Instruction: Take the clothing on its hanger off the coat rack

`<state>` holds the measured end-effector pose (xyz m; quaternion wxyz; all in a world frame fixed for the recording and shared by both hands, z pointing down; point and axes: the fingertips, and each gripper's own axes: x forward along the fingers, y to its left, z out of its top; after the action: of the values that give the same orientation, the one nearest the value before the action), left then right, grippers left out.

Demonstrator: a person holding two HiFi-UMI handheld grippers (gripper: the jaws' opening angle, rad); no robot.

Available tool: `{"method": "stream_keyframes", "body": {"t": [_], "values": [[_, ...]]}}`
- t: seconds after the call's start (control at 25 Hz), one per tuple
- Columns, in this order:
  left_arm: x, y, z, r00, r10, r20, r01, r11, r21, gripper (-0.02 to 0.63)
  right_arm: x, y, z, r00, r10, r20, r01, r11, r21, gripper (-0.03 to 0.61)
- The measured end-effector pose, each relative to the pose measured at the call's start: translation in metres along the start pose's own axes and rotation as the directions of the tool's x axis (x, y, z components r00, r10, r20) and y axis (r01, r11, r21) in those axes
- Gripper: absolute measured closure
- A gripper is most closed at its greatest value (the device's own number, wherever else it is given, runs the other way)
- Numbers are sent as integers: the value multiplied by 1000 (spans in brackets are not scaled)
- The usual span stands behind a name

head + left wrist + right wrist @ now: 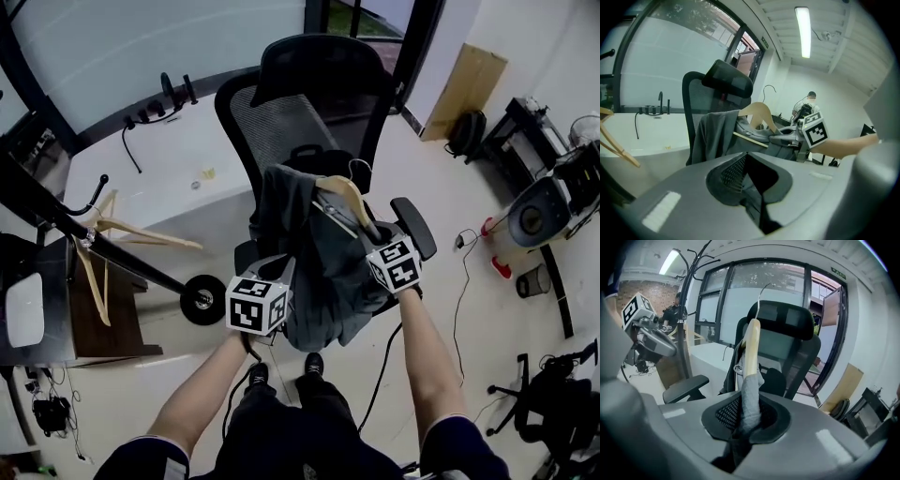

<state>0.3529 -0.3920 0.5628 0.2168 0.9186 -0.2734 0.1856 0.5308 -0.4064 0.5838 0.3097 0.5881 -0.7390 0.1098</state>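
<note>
**Person with 2 hand-held grippers.**

- **Left gripper** (757, 185): smooth grey moulded shell. Its rounded recess is rimmed in black, with 1 black mesh pad (733, 171) inside.
- **Right gripper** (747, 420): same grey shell and black-rimmed recess, with the same kind of black mesh lining.
- **Markers:** each gripper bears 1 white cube printed with black square markers on its faces, shown as the left cube (256, 305) and the right cube (397, 263).
- **Worn:** dark short sleeves, the left sleeve (141, 457) and the right sleeve (459, 441), each edged by a thin pale line. Also dark trousers (281, 422) and 2 black shoes (258, 375).
</note>
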Motion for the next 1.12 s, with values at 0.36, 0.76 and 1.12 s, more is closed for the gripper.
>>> {"method": "stream_keyframes", "body": {"t": [0.36, 0.76, 1.12], "values": [[13, 13, -32, 998, 47, -41, -49, 998, -49, 601, 56, 29, -64, 991, 111, -74, -109, 994, 32, 548], [16, 22, -56, 996, 66, -66, -71, 994, -85, 601, 94, 46, -110, 981, 143, -132, -132, 988, 83, 544], [16, 15, -73, 994, 61, -93, -70, 993, -99, 601, 107, 58, -135, 977, 152, -152, -127, 979, 163, 348]]}}
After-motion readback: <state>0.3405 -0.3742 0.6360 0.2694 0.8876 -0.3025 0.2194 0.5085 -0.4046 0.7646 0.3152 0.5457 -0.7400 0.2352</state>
